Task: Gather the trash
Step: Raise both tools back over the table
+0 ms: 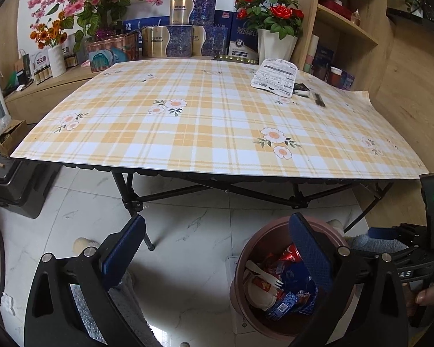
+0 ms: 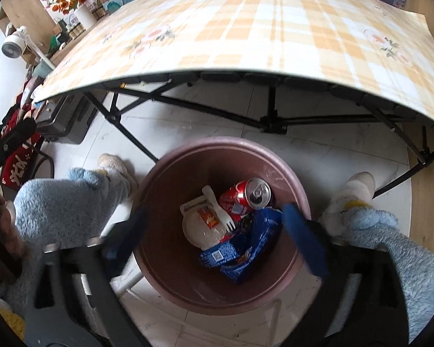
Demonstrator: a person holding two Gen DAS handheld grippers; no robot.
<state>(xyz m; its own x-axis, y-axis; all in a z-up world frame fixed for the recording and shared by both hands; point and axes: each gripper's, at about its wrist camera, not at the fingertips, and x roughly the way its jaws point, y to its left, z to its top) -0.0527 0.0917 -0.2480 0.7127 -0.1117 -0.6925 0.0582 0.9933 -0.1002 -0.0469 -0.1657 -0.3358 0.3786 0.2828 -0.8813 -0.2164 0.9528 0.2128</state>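
Both grippers, left [image 1: 217,248] and right [image 2: 214,231], hold their jaws wide and empty above the bin [image 2: 170,179], which holds a can [image 2: 240,198], fork [image 2: 220,211] and wrappers [image 2: 246,243].

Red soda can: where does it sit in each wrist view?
Left wrist: red soda can lower right, inside the brown bin, partly behind a blue finger.
Right wrist: can near centre, in the bin.
Shared landmark: white plastic fork beside it.
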